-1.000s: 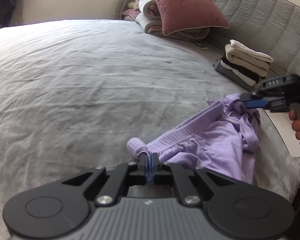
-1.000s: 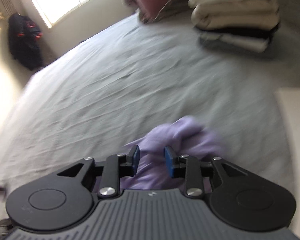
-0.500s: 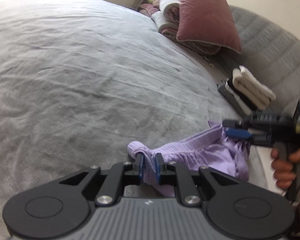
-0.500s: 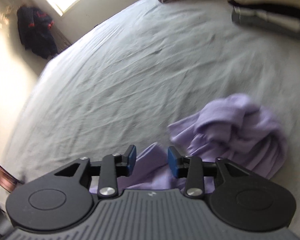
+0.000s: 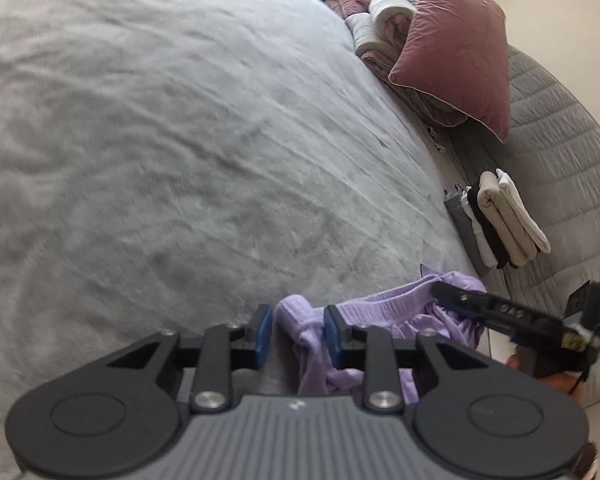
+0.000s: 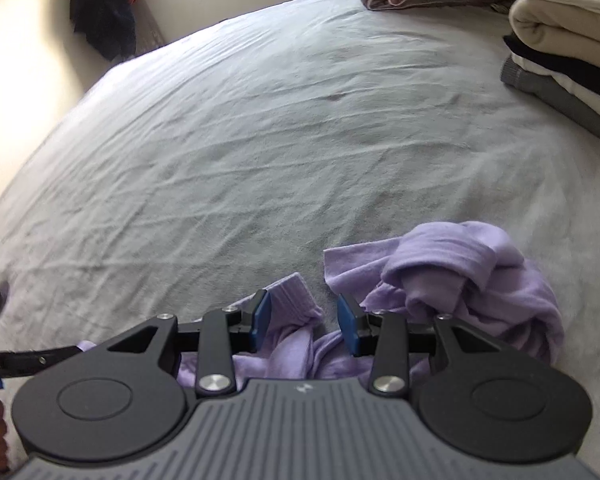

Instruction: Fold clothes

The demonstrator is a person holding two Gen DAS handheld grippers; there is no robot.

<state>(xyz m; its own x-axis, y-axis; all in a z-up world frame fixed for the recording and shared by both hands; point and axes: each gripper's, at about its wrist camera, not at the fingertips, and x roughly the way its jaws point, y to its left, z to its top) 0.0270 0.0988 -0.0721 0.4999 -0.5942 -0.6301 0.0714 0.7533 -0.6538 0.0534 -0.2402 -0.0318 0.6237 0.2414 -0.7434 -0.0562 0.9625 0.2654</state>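
The lavender garment (image 5: 384, 320) is lying crumpled on the grey bed (image 5: 180, 160), low and right of centre in the left wrist view, with its ribbed waistband stretching from the lower middle toward the right. In that view the left hand-held gripper (image 5: 296, 334) is sitting at the bottom centre with its blue pads spread apart; a bunched end of the waistband is lying in the gap between them, and the jaws are not pinching it. The right hand-held gripper (image 5: 444, 294) is reaching in from the lower right of the same frame, its tip resting over the far end of the waistband.

In the right wrist view, the right hand-held gripper (image 6: 306, 322) is filling the bottom of the frame, its jaws standing wide. A ribbed corner of the lavender garment (image 6: 460, 280) is poking up beside the left pad, and the bulk of the cloth is heaped in a knotted mound at the lower right, touching the right finger's linkage.

A stack of folded clothes (image 5: 500, 220), cream, black, white and grey, is resting at the right edge of the left wrist view against the quilted headboard (image 5: 560, 160). A dusty pink pillow (image 5: 456, 44) is leaning on rolled bedding in the upper right. In the upper left of the right wrist view, a dark jacket (image 6: 104, 8) is hanging beside a bright window.
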